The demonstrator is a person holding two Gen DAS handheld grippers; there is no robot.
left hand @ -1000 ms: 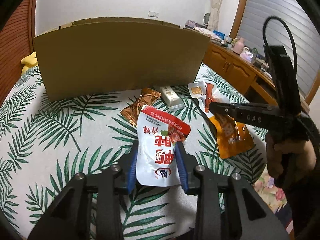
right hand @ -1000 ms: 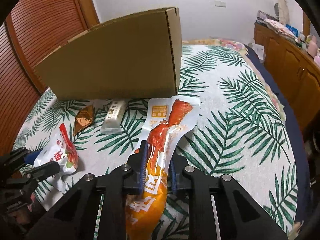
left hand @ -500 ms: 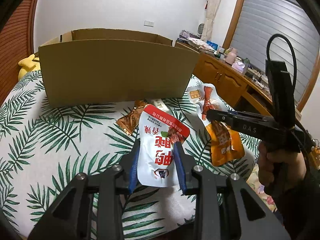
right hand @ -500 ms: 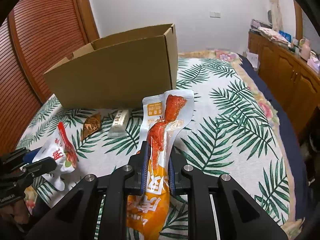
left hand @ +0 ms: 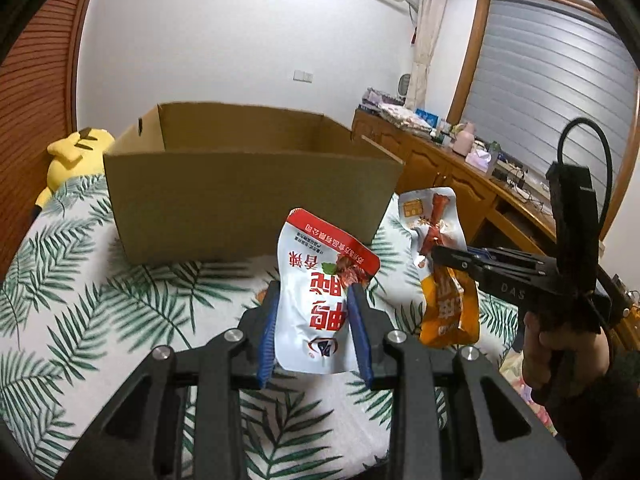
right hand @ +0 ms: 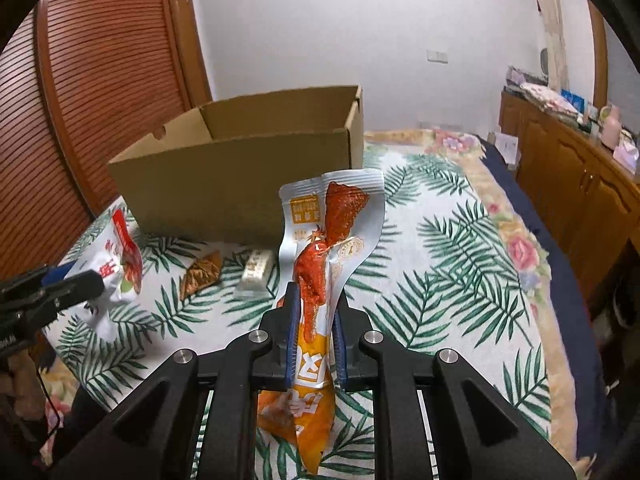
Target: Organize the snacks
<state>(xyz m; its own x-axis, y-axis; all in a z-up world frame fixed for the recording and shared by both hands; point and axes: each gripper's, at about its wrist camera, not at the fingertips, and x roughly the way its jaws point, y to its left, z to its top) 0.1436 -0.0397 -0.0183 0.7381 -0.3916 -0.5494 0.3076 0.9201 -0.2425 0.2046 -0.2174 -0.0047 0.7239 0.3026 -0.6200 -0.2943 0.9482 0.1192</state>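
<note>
Tongs on both sides are loaded: left tongs (left hand: 316, 316) pinch the white-and-red pouch (left hand: 320, 300) by its lower half, right tongs (right hand: 314, 320) are nearly closed on the orange chicken-leg pouch (right hand: 320, 280). Both pouches hang clear above the leaf-print bed cover (right hand: 460, 264), short of the open cardboard box (left hand: 248, 196) that sits toward the bed's far edge. Judged step: carry phase, snacks lifted and headed for the box. Next move calls for bringing each pouch over the near wall of the box before releasing, one side at a time to avoid a clash. Right wrist view alone shows two snacks left lying on the cover by the box's near wall, a brown wrapped piece (right hand: 202, 270) and a pale bar (right hand: 256, 270). Left wrist view alone shows the yellow plush toy (left hand: 76, 156) at the far left corner and the person's hand (left hand: 560, 344).
</note>
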